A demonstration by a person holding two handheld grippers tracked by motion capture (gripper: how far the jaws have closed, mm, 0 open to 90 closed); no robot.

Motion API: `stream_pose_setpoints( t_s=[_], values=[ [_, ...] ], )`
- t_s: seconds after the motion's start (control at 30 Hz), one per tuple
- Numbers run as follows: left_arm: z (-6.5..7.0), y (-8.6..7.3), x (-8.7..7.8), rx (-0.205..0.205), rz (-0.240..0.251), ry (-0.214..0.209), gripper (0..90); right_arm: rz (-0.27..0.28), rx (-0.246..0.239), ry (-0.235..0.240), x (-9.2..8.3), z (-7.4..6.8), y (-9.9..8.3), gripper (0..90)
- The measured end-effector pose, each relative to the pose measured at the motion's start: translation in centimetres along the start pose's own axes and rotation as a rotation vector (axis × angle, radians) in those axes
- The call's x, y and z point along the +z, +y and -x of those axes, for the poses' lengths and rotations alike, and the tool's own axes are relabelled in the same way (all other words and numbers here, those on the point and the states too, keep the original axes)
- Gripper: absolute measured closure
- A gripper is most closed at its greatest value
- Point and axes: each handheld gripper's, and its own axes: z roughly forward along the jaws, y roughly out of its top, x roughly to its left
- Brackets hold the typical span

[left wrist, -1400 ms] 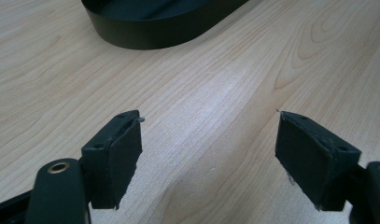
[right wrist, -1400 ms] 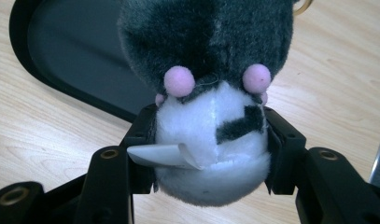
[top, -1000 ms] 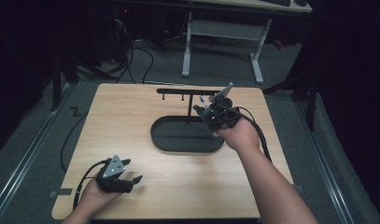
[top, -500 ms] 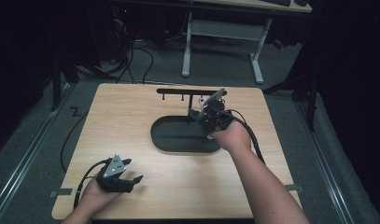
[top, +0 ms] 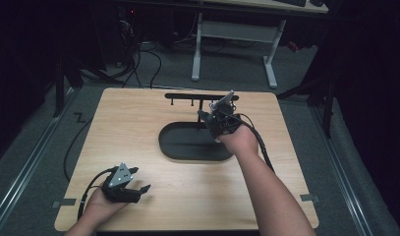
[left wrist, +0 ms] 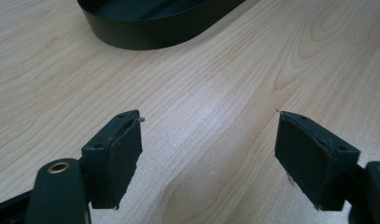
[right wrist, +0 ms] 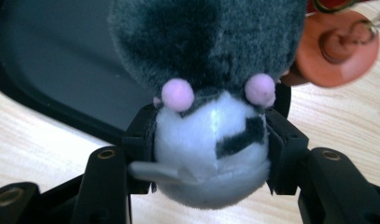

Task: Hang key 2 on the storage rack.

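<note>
A small grey-and-white plush toy with two pink pompoms is pinched between the two black jaws of the right gripper, which press on the white lower part of its body from either side. The grip seems to have been taken there because that part is round and firm enough to be squeezed without slipping, while the fluffy grey upper part is left free. A reddish-brown disc with a small metal ring is seen beside the toy at the upper right; whether it is fastened to the toy cannot be told.

In the high view the right gripper is held over the far right rim of the black oval tray, just in front of the black rack with small hooks that stands at the far edge of the light wooden table. The toy is thus carried above the tray's edge, clear of the wood, probably so that it can be hung on the rack or set down in the tray.

The left gripper is rested near the front left corner of the table, well apart from the tray. Its jaws are spread wide over bare wood, with nothing between the pads; it appears to be kept out of the way while the other hand works
</note>
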Motion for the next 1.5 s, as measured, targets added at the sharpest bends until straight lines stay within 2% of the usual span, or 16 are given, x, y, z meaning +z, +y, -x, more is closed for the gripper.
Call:
stream_pose_setpoints(
  t_s=[0.2,0.33,0.63,0.9,1.0,1.07,1.13,1.23,1.5],
  values=[
    [0.0,0.0,0.1,0.003,-0.001,-0.001,23.3,0.0,0.011,0.01,1.6,-0.4,0.5,44.5],
    [-0.1,0.0,0.1,0.003,0.0,-0.001,23.3,-0.003,0.025,0.037,2.3,-0.4,0.5,37.3],
    [0.1,0.2,0.2,0.01,-0.002,-0.005,23.2,0.014,0.021,0.047,1.6,-0.6,-0.1,36.3],
    [0.1,0.2,0.3,0.009,-0.002,-0.004,23.2,0.029,-0.004,0.05,0.6,-0.8,-1.9,36.2],
    [0.1,0.3,0.4,0.012,-0.002,-0.005,23.1,0.051,0.0,0.055,0.2,-0.7,-3.0,36.4],
    [0.2,0.3,0.4,0.013,-0.003,-0.005,23.1,0.054,-0.004,0.054,0.2,-0.7,-3.2,36.3],
    [0.2,0.3,0.4,0.016,-0.006,-0.007,23.1,0.066,-0.014,0.061,0.1,-0.4,-4.2,35.8],
    [0.3,0.3,0.5,0.018,-0.007,-0.006,23.1,0.061,-0.036,0.041,0.2,-0.1,-5.1,34.5],
    [0.3,0.3,0.6,0.017,-0.011,-0.008,23.0,0.113,-0.029,0.066,0.5,0.6,-7.5,34.3]
  ],
)
